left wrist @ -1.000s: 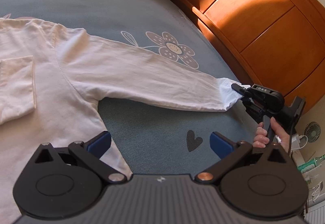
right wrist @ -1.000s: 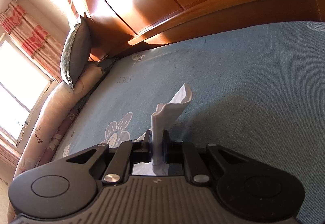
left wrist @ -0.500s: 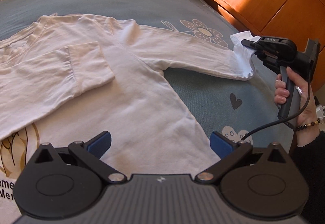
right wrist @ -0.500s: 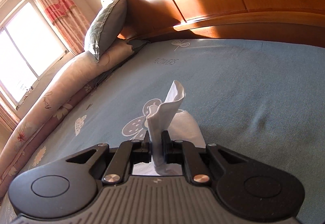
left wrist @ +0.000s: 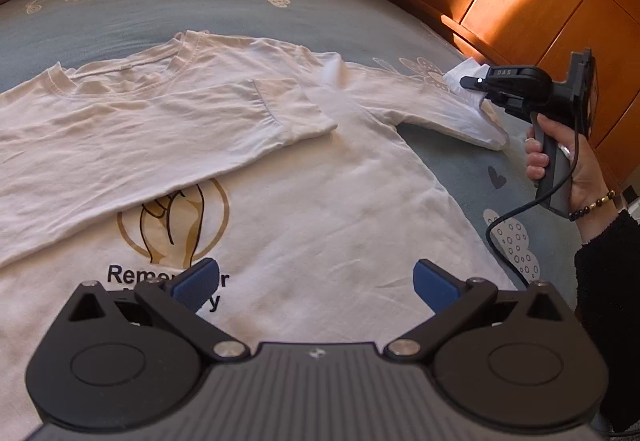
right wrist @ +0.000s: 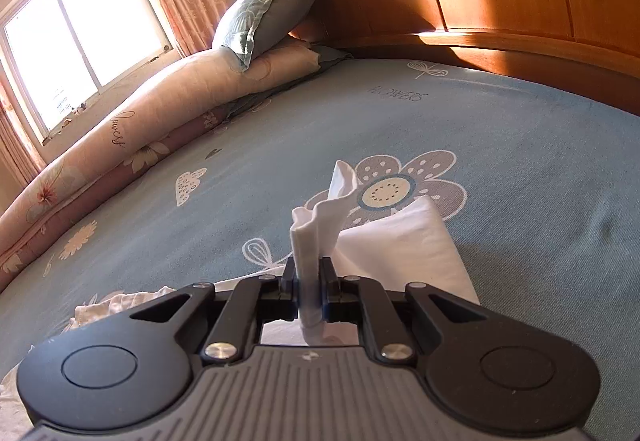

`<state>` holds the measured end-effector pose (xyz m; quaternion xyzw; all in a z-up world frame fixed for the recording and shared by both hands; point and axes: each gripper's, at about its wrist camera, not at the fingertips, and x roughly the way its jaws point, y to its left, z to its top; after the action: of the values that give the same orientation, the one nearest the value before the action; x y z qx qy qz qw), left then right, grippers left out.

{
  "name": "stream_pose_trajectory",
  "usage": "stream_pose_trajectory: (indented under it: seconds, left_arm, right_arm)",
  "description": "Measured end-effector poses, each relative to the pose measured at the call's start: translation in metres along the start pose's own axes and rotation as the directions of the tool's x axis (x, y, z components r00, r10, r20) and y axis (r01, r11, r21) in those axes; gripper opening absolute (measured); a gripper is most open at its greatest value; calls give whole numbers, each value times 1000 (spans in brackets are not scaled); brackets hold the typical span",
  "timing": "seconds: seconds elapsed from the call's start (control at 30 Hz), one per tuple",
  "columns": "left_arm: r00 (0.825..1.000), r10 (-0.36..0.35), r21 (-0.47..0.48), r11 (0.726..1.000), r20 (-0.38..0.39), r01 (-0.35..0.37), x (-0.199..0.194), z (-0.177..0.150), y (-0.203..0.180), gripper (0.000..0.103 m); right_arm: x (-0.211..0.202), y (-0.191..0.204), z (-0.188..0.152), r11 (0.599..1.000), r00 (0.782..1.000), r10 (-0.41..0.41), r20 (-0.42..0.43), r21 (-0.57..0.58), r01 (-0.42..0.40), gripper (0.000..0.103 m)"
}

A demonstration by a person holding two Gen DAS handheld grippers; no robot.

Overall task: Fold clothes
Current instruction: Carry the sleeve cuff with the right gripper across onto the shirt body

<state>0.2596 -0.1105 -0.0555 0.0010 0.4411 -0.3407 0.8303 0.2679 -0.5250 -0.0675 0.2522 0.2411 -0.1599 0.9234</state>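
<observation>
A white long-sleeved shirt (left wrist: 304, 209) with a gold round print and black letters lies face up on the blue bed sheet (left wrist: 168, 13). One sleeve (left wrist: 168, 129) is folded across its chest. My left gripper (left wrist: 316, 281) hovers open over the shirt's lower front, its blue pads apart and holding nothing. My right gripper (right wrist: 309, 281) is shut on the cuff (right wrist: 320, 217) of the other sleeve (left wrist: 436, 109), lifting it a little off the sheet at the shirt's right. In the left wrist view that right gripper (left wrist: 474, 83) is held by a hand (left wrist: 576, 169) in a dark sleeve.
A wooden headboard (left wrist: 532, 9) runs along the right side of the bed. A rolled floral quilt (right wrist: 132, 129) and a blue pillow (right wrist: 272, 9) lie along the far edge under a window (right wrist: 76, 37). A cable (left wrist: 508, 237) hangs from the right gripper's handle.
My left gripper has pulled back across the shirt, so its chest print and folded sleeve now show. My right gripper has carried the pinched cuff inward and rolled, bending the sleeve.
</observation>
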Motion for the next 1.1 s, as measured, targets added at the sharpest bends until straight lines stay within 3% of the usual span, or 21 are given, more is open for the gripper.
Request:
stream_pose_trajectory:
  seconds: [0.17, 0.23, 0.4, 0.53, 0.73, 0.8, 0.93, 1.1]
  left_arm:
    - [993, -80, 38, 996, 85, 77, -22, -7, 12, 102]
    - [988, -108, 13, 994, 114, 107, -23, -9, 22, 102]
    - [951, -185, -45, 978, 249, 202, -24, -8, 52, 102]
    - [932, -265, -115, 947, 247, 299, -24, -19, 78, 102]
    - [921, -258, -188, 929, 293, 320, -37, -21, 100, 102]
    - [926, -260, -210, 923, 274, 321, -34, -22, 104, 102]
    - [969, -166, -290, 933, 182, 214, -20, -23, 114, 102]
    - [965, -194, -320, 916, 174, 242, -20, -26, 126, 102]
  right_arm:
    - [2, 9, -6, 1000, 1000, 8, -3, -16, -8, 12]
    - [2, 13, -7, 999, 1000, 6, 1, -31, -6, 12]
    - [-5, 25, -7, 999, 999, 16, 31, -51, -15, 12]
    - [-1, 39, -3, 997, 1000, -8, 4, -81, 8, 12]
    - [3, 79, 9, 981, 998, -41, -53, -191, 30, 12]
    - [0, 94, 12, 976, 997, -36, -62, -215, 22, 12]
    - [-6, 132, 11, 955, 997, -34, -66, -295, 13, 12]
    - [0, 184, -13, 925, 998, -25, -63, -380, 0, 12]
